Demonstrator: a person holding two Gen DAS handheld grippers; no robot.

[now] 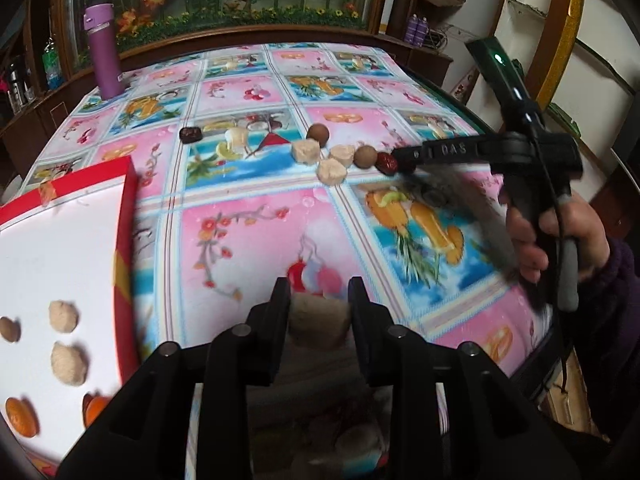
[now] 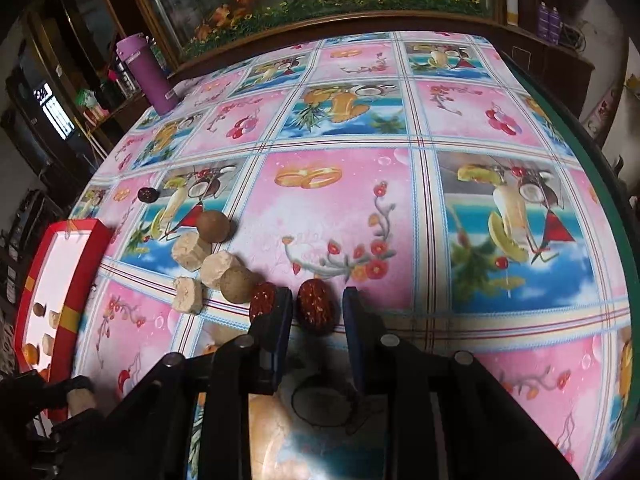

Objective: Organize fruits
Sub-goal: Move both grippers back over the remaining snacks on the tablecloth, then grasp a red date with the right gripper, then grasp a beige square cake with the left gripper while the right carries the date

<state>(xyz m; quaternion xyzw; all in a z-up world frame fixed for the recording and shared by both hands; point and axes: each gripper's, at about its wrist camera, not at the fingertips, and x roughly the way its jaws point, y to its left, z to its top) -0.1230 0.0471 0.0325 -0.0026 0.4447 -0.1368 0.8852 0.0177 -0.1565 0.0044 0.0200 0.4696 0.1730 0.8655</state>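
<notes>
While our left gripper (image 1: 320,304) clenched a crumbly beige chunk (image 1: 318,320), our right gripper (image 2: 318,312) straddled, released, a light wrinkled red date (image 2: 316,307) beside the round brown fruit (image 2: 236,285); we judged its middle the safest hold.

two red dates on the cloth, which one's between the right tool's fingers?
The right-hand date, between the open right tool fingers. The other date lies outside the left finger, beside the round brown fruit.

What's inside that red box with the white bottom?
The red box holds pale beige lumps, a brown round fruit and orange pieces. The left hand-held gripper hides its near corner.
</notes>
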